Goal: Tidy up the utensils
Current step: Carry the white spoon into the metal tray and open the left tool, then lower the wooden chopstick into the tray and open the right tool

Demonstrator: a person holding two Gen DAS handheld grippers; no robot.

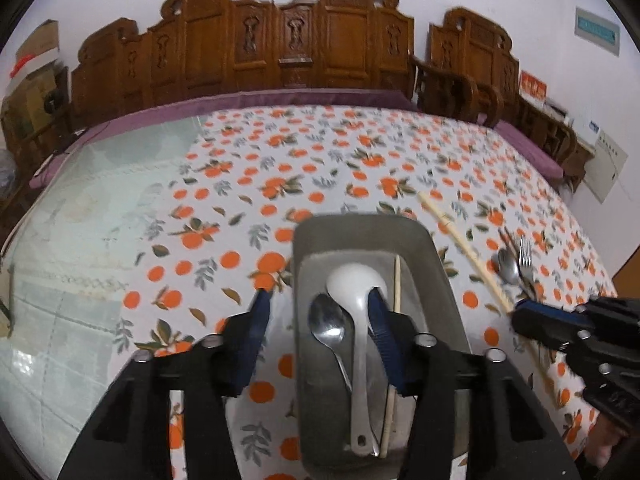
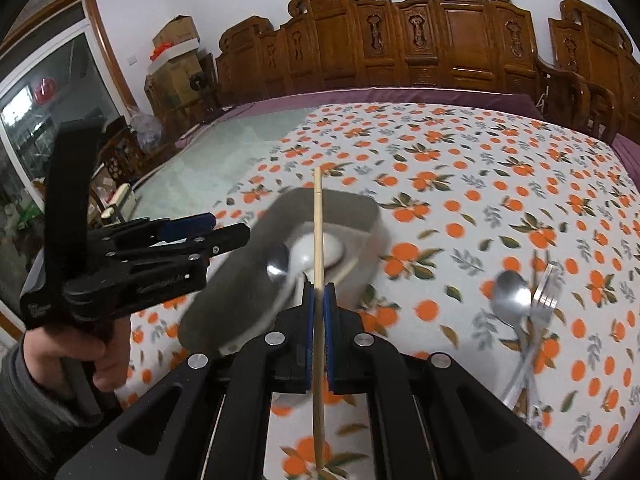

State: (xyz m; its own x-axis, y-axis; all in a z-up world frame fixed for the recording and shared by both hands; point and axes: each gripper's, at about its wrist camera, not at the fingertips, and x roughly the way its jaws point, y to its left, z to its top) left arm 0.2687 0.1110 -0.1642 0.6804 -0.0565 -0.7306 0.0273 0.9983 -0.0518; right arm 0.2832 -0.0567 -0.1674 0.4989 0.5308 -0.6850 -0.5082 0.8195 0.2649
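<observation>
A grey tray [image 1: 360, 228] lies on the orange-print tablecloth and holds a white ladle [image 1: 354, 284], a steel spoon [image 1: 326, 320] and one chopstick [image 1: 397, 284]. My left gripper [image 1: 320, 296] is open, its fingers astride the tray's left wall. My right gripper [image 2: 319, 288] is shut on a second chopstick [image 2: 318, 232], held upright-forward over the tray [image 2: 344, 204]. That chopstick also shows in the left wrist view [image 1: 464, 248]. A loose steel spoon [image 2: 510, 300] and fork [image 2: 544, 296] lie to the right on the cloth.
The tablecloth [image 1: 320, 160] covers the table's right part; bare glass [image 1: 100, 200] lies to the left. Carved wooden chairs [image 1: 280, 40] line the far edge. The left gripper body [image 2: 132, 264] and hand show at left in the right wrist view.
</observation>
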